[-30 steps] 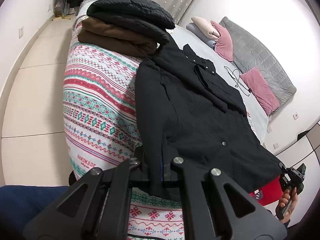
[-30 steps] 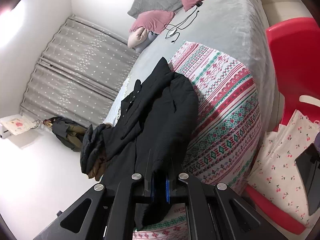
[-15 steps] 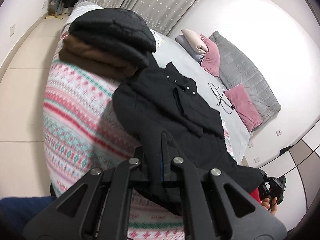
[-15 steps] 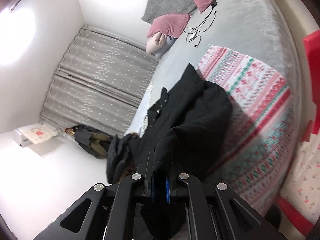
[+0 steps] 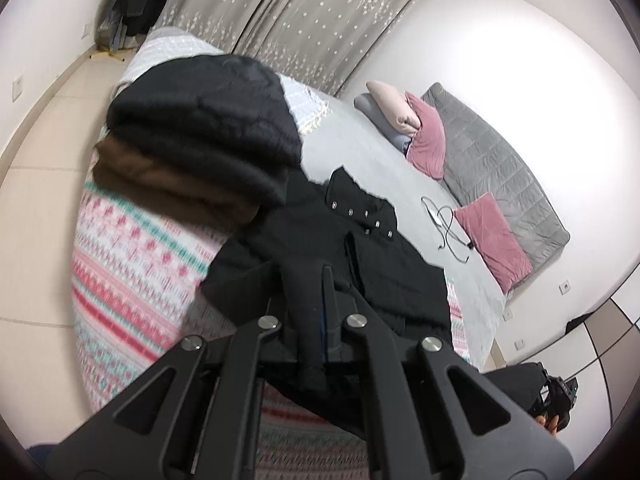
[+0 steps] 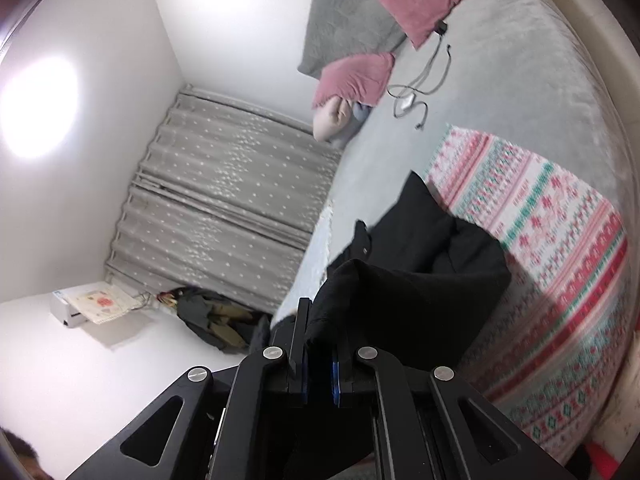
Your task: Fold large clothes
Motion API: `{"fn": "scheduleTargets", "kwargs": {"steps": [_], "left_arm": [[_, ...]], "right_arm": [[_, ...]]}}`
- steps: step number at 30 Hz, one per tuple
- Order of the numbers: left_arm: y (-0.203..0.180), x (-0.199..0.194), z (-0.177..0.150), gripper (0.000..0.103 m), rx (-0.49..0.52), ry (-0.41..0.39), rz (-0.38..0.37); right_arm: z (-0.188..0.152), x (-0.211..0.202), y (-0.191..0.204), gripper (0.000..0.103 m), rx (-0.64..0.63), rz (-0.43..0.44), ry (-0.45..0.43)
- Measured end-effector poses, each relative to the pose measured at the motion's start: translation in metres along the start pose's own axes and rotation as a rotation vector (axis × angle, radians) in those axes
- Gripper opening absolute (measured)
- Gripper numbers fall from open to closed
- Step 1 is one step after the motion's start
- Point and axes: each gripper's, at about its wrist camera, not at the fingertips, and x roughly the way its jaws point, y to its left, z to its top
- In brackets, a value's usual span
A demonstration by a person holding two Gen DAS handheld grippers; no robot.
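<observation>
A black buttoned coat (image 5: 380, 264) lies on the patterned blanket (image 5: 132, 256) at the foot of the bed. My left gripper (image 5: 310, 300) is shut on the coat's bottom hem and holds it raised over the coat's body. My right gripper (image 6: 320, 344) is shut on the other hem corner of the black coat (image 6: 420, 276), also lifted above the blanket (image 6: 560, 232). The right gripper shows at the lower right of the left wrist view (image 5: 558, 402).
A stack of folded clothes, black (image 5: 208, 120) over brown (image 5: 160, 184), sits on the blanket left of the coat. Pink pillows (image 5: 492, 236), a grey quilt (image 5: 492, 164) and a charging cable (image 5: 448, 224) lie further up the bed. Curtains (image 6: 224, 184) hang behind.
Both grippers have lifted the coat's hem and carried it forward toward the collar, doubling the lower part over the upper part.
</observation>
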Motion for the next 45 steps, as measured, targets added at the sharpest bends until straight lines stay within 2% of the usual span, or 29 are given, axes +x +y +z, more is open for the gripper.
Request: {"fn": "scheduleTargets", "kwargs": {"steps": [5,10,14,18,21,24,29,33,35,37,39,40,41,42,43,44,45], "left_arm": [[-0.035,0.038,0.050,0.006,0.026,-0.030,-0.007],[-0.071,0.101,0.120,0.006,-0.012,-0.036,0.027],[-0.092,0.178,0.176,0.006,-0.058,-0.061,0.148],[-0.087,0.274,0.209,0.006,-0.085,-0.050,0.343],[-0.076,0.340,0.208,0.007,-0.059,-0.054,0.552],[-0.078,0.394,0.198,0.007,0.038,-0.065,0.694],[-0.062,0.449,0.182,0.007,0.106,-0.049,0.792],[-0.047,0.478,0.176,0.010,0.129,-0.025,0.855],[-0.046,0.488,0.173,0.010,0.163,0.018,0.863],[-0.045,0.495,0.176,0.011,0.184,0.107,0.851],[-0.048,0.490,0.185,0.019,0.150,0.130,0.796],[-0.052,0.481,0.194,0.027,0.114,0.129,0.722],[-0.057,0.473,0.203,0.033,0.092,0.132,0.659],[-0.064,0.467,0.211,0.047,0.090,0.130,0.600],[-0.074,0.456,0.220,0.060,0.116,0.104,0.538],[-0.083,0.445,0.224,0.068,0.152,0.065,0.522],[-0.096,0.429,0.226,0.070,0.216,0.002,0.532]], "right_arm": [[0.032,0.040,0.010,0.007,-0.020,0.003,-0.008],[0.088,0.110,0.029,0.007,-0.041,-0.018,-0.020],[0.139,0.182,0.032,0.007,-0.016,-0.070,-0.029],[0.189,0.274,0.019,0.007,0.012,-0.187,-0.026],[0.210,0.347,-0.003,0.007,0.035,-0.284,0.005],[0.215,0.405,-0.026,0.007,0.041,-0.351,0.021],[0.204,0.481,-0.071,0.007,-0.014,-0.521,0.064],[0.199,0.508,-0.102,0.008,0.014,-0.531,0.052],[0.197,0.513,-0.115,0.012,0.019,-0.532,0.049],[0.197,0.514,-0.124,0.015,0.021,-0.533,0.073],[0.200,0.507,-0.122,0.019,0.011,-0.523,0.082],[0.203,0.501,-0.115,0.028,-0.012,-0.519,0.069],[0.206,0.490,-0.102,0.047,-0.069,-0.528,0.032],[0.210,0.480,-0.089,0.059,-0.126,-0.532,-0.009],[0.212,0.466,-0.076,0.081,-0.186,-0.526,-0.055],[0.212,0.454,-0.064,0.089,-0.229,-0.523,-0.085],[0.210,0.444,-0.053,0.089,-0.282,-0.526,-0.103]]}}
